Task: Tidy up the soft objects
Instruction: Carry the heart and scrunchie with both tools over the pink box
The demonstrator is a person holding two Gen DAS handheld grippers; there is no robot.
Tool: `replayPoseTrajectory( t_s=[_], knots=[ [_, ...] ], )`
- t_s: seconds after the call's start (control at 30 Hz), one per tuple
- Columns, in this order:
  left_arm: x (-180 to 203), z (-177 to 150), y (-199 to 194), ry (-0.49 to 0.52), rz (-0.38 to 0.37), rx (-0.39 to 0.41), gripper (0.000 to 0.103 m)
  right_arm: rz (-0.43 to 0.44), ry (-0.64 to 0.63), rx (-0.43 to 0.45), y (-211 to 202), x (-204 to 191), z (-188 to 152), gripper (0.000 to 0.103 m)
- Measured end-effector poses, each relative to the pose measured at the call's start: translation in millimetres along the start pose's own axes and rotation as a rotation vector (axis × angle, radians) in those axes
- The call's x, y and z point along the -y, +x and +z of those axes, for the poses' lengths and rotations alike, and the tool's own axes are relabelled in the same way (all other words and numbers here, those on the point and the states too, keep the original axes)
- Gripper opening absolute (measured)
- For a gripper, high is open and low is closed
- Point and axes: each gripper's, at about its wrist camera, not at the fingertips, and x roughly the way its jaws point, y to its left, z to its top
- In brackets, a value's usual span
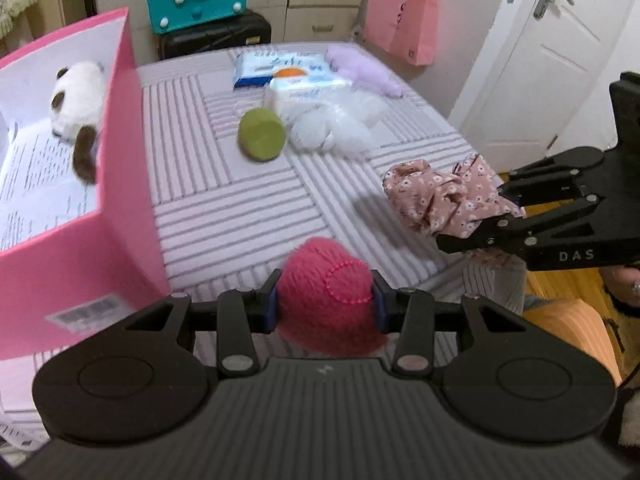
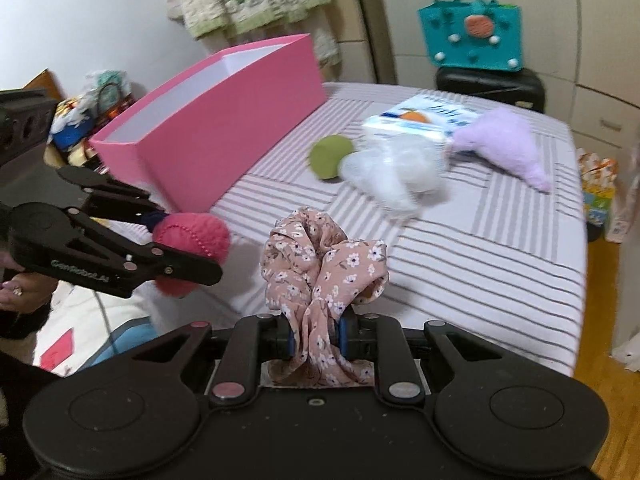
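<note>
Left hand-held gripper is closed on a fuzzy pink heart cushion, squeezed between its blue-padded fingers and held above the near edge of the bed. To its left stands an open pink box on the bed; inside it lies a white and brown plush toy on printed paper. Further back, toward the middle of the striped cover, a green round cushion touches a white plush toy, with tissue packs and a lilac plush behind them. On the right, the right hand-held gripper is clamped tight on a bunched floral scrunchie, lifted clear of the bed near its front right corner. A teal bag sits on a black case beyond the bed.
</note>
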Motion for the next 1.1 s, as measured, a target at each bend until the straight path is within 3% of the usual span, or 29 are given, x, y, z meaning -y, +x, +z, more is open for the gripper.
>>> replayPoseTrajectory(
  t_s=[0.3,0.53,0.67,0.83,1.1],
  knots=[
    [-26,-2,-31,-0.027,-0.021,-0.034,0.042,0.1,-0.046,-0.067,0,-34,24,0.022],
    [-47,-3,-60,-0.056,-0.063,-0.024,0.042,0.119,-0.109,-0.1,-1,-65,53,0.023],
    [-63,1,-77,-0.054,-0.027,-0.002,0.042,0.116,-0.164,-0.072,-1,-78,71,0.023],
    [-87,10,-98,-0.074,-0.008,0.034,0.042,0.116,-0.141,-0.036,6,-73,95,0.023],
    [-119,25,-108,-0.151,-0.117,0.016,0.042,0.152,-0.216,-0.012,25,-91,147,0.024]
  ],
)
